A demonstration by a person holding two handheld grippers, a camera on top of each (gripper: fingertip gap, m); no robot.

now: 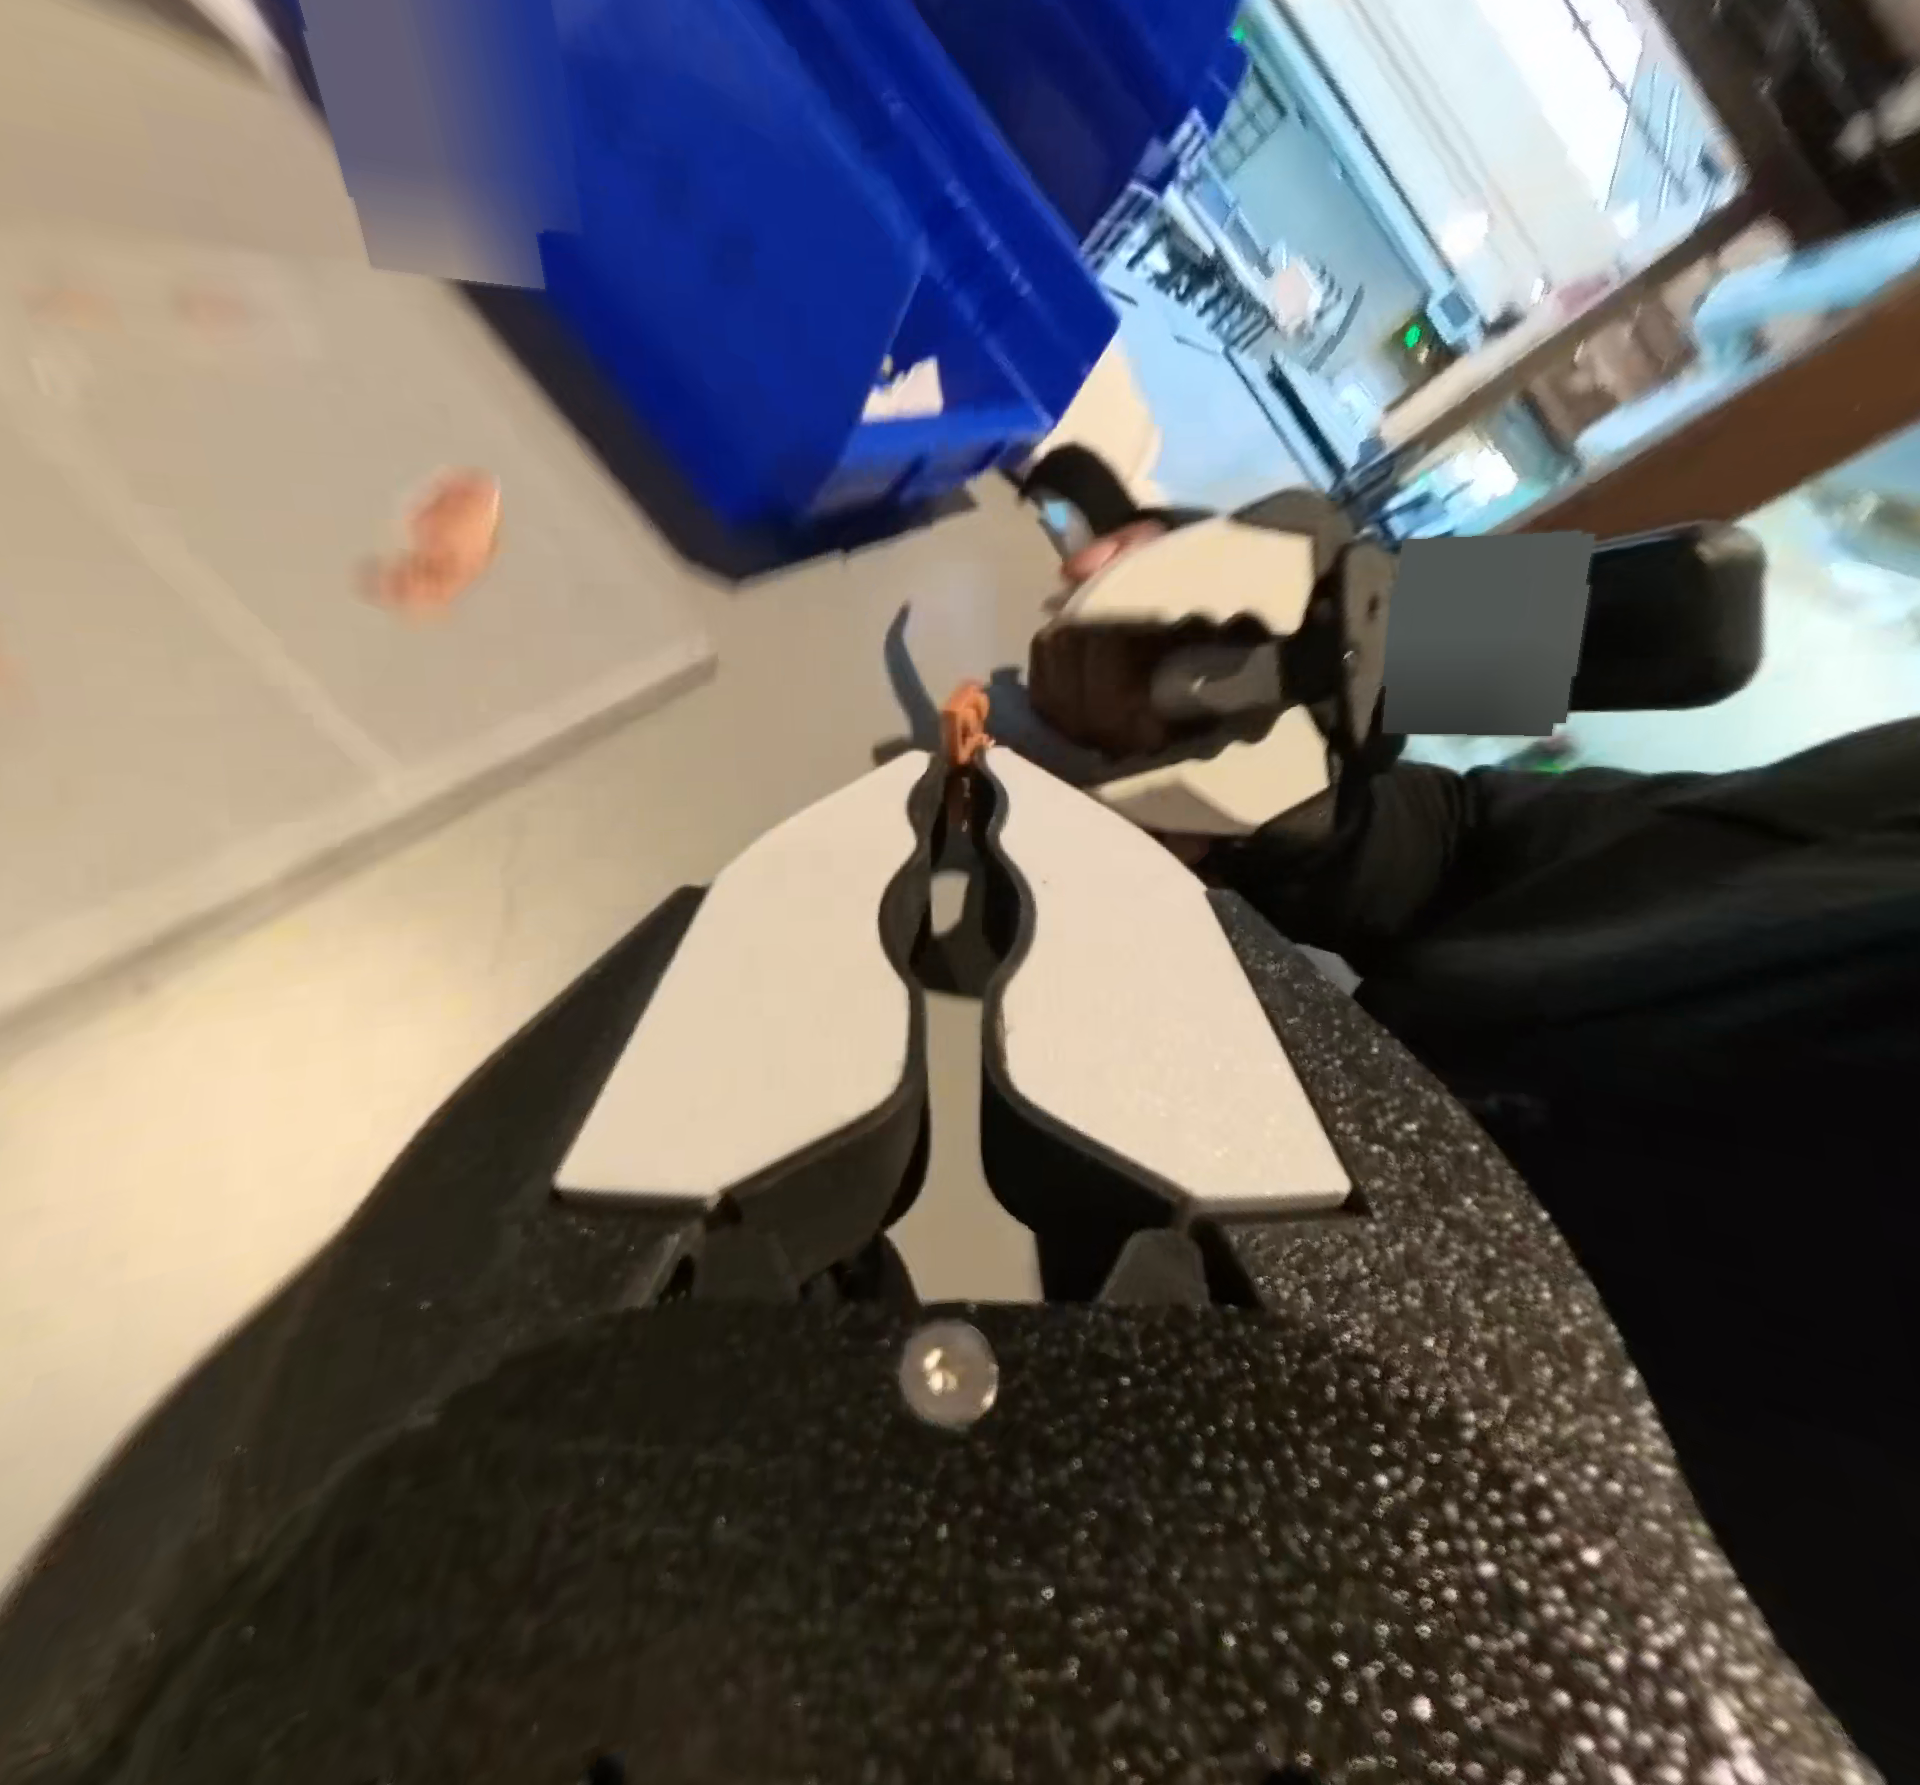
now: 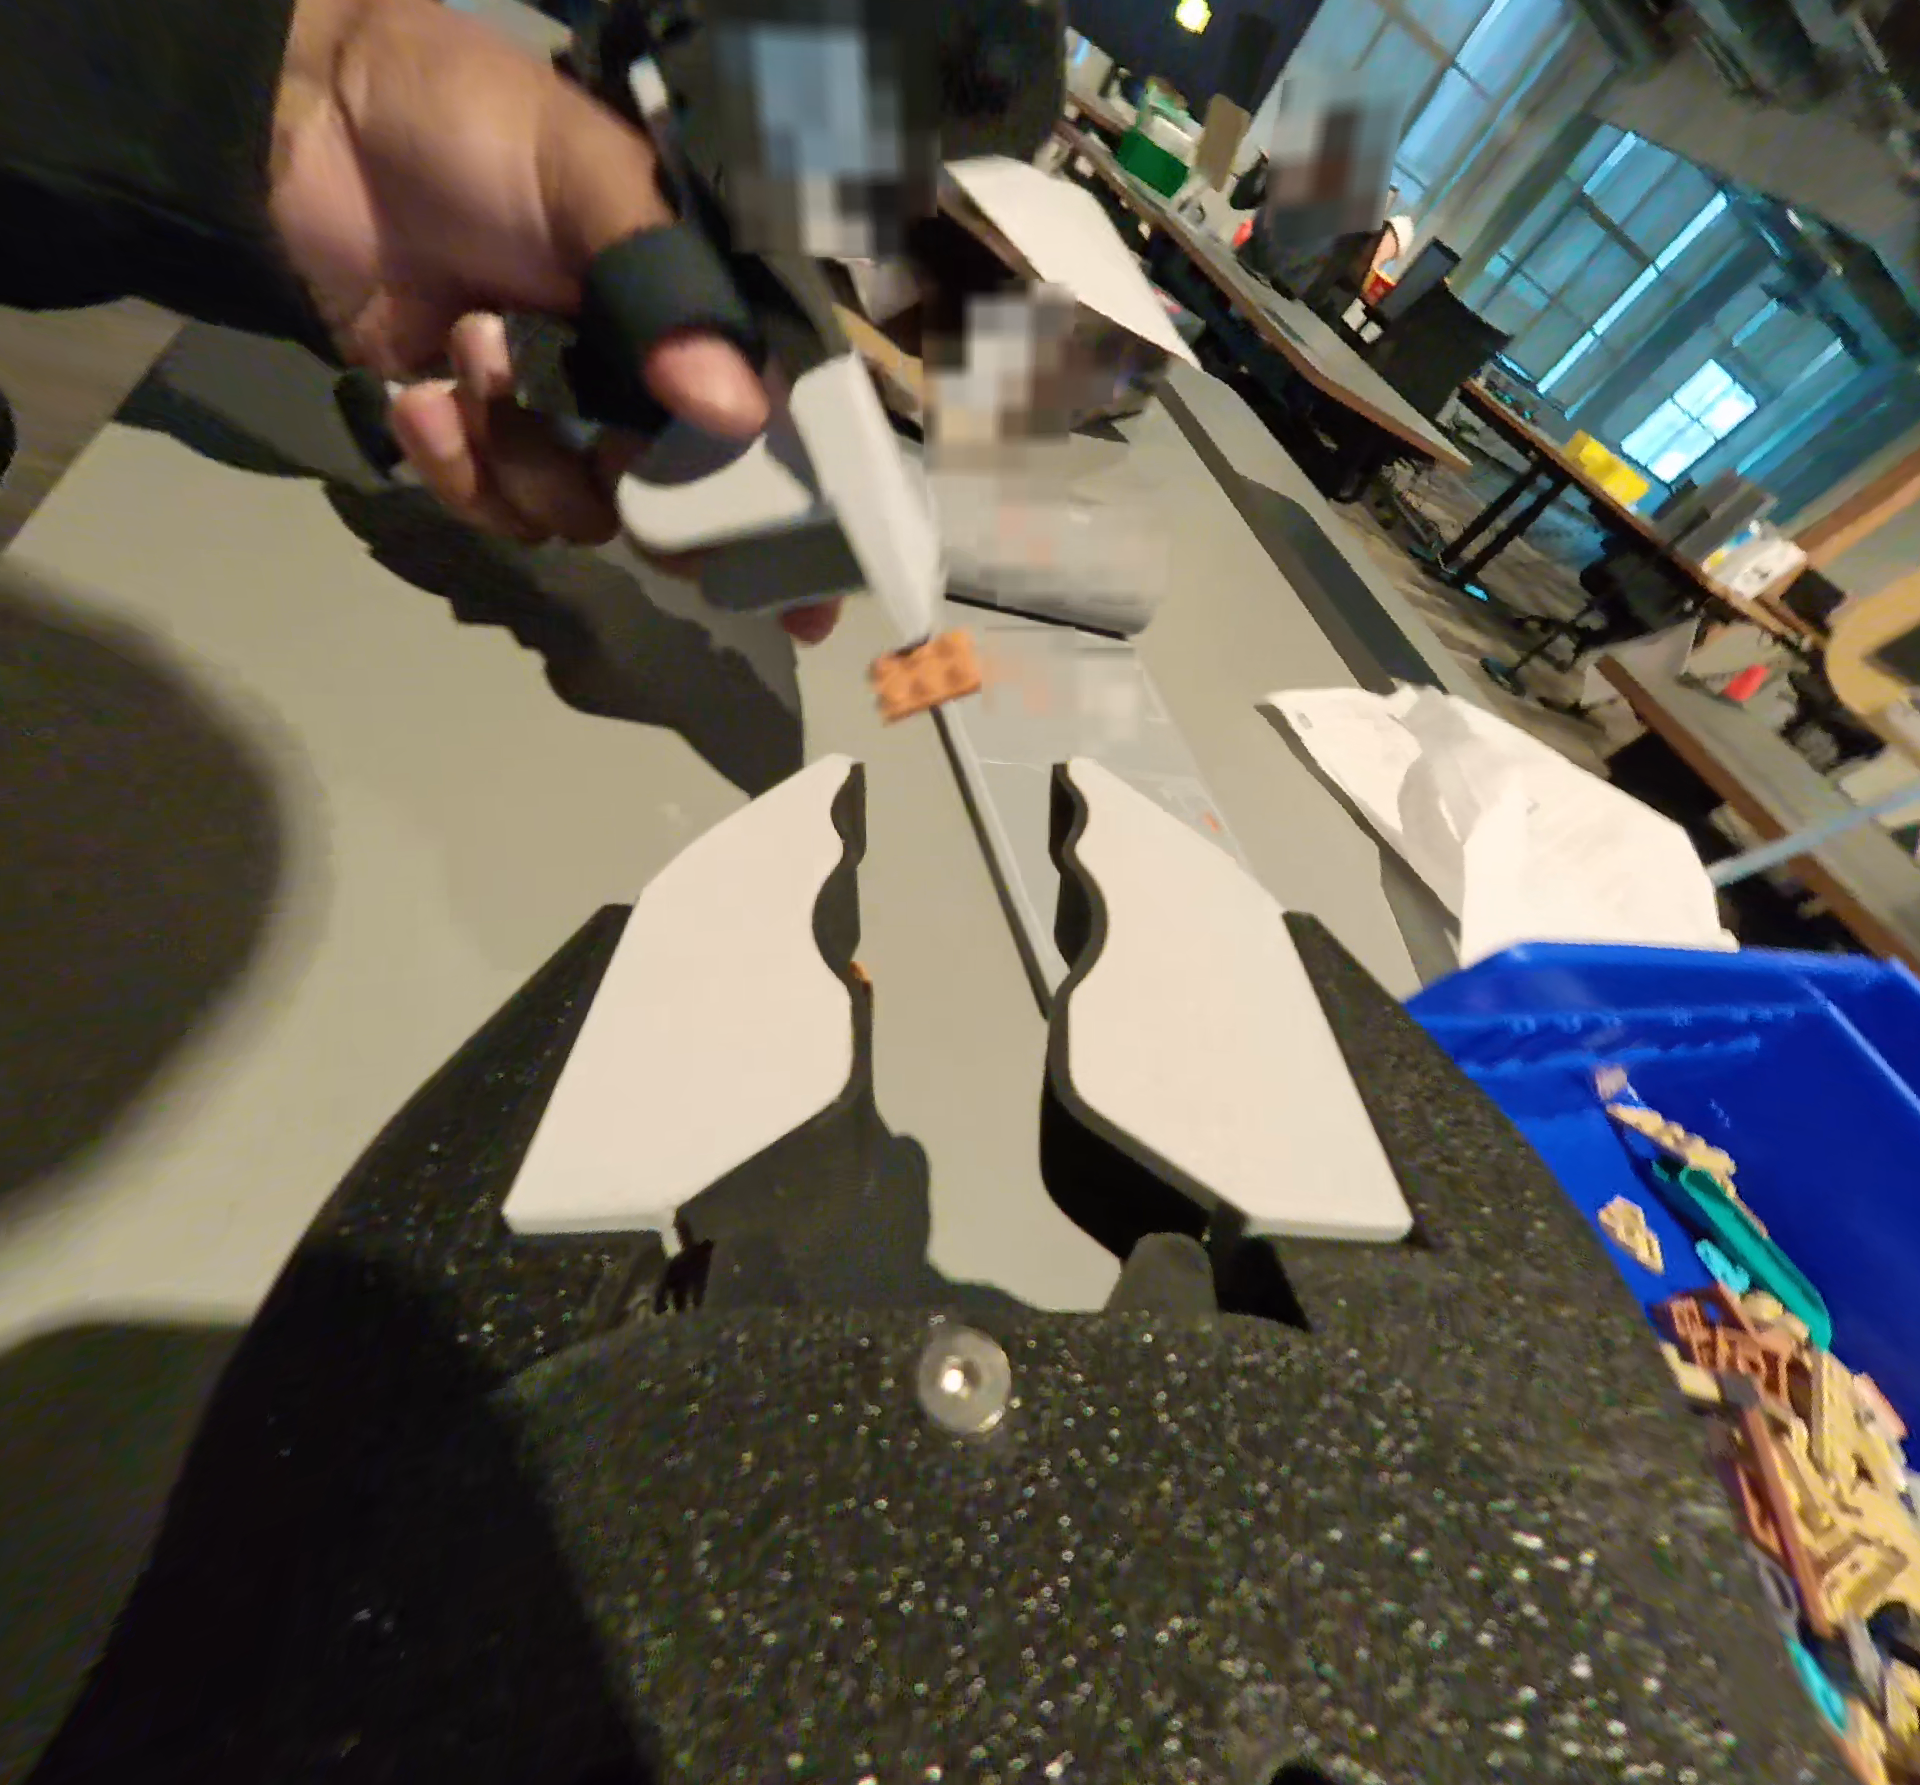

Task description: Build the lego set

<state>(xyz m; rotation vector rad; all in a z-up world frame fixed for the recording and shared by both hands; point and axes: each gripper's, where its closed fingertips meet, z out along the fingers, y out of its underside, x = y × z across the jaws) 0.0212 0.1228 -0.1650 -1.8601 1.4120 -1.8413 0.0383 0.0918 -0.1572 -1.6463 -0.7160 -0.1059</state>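
My left gripper (image 1: 961,781) is shut on a small orange-brown lego plate (image 1: 964,725) and holds it above the grey table. In the right wrist view the same plate (image 2: 928,677) sticks out of the left gripper's tips (image 2: 912,629), with a hand gripping the handle. My right gripper (image 2: 956,785) is open and empty, its fingertips just below and short of the plate. In the left wrist view the right gripper (image 1: 1044,686) points at the plate from the right.
A blue bin (image 2: 1662,1039) holds several loose lego pieces (image 2: 1808,1423) at the right. It also shows in the left wrist view (image 1: 727,301) beside an instruction sheet (image 1: 260,592). Crumpled white paper (image 2: 1507,821) lies on the table (image 2: 416,717). Desks stand behind. The gap from one gripper's tips to the other's is roughly 5 centimetres.
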